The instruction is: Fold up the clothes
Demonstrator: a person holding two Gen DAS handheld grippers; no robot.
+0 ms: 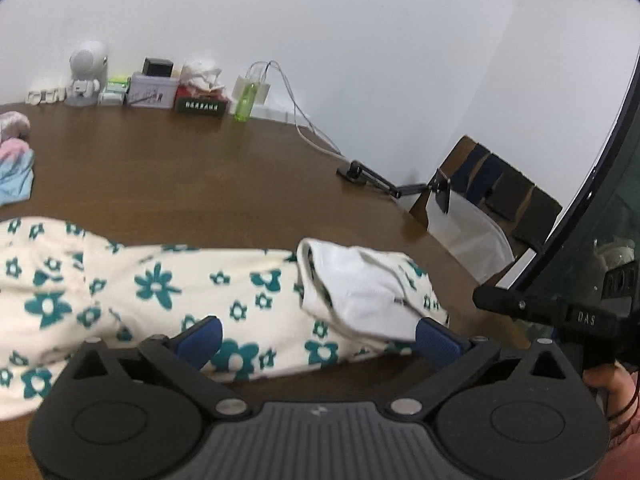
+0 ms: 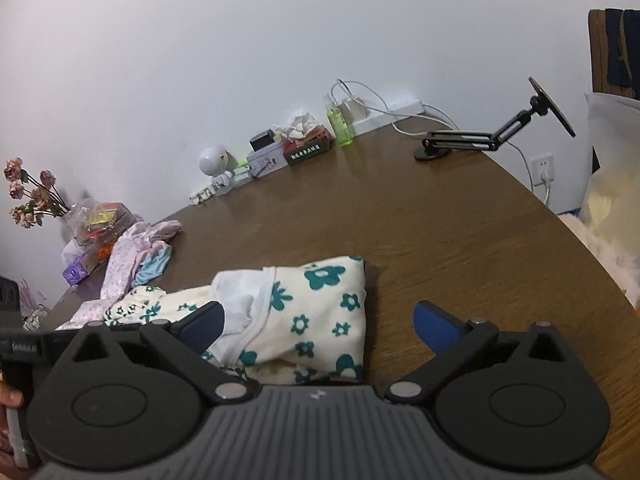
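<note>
Floral garment [image 2: 320, 312]: cream cloth printed with teal flowers, lying on the brown table [image 2: 440, 240] toward its near edge, directly ahead of both grippers.
Condition: partly folded. In the right wrist view its right end forms a compact doubled block with a straight outer edge; white lining [image 2: 240, 292] shows where the waistband or collar is turned out. In the left wrist view the remaining length [image 1: 120, 280] runs leftward, flat but loose, not yet doubled over.
Left gripper [image 1: 318, 340]: jaws spread wide, nothing pinched; cloth lies beneath and between the blue pads, which do not press on it.
Right gripper [image 2: 320, 320]: jaws spread wide, empty; left pad over the lining, right pad over bare table.
Other clothes [image 2: 136, 256]: pink and pale blue pieces heaped unfolded near the table's far left edge.
Judgement: one fold likely laid and released; at least one further fold of this piece remains, then the heap.
</note>
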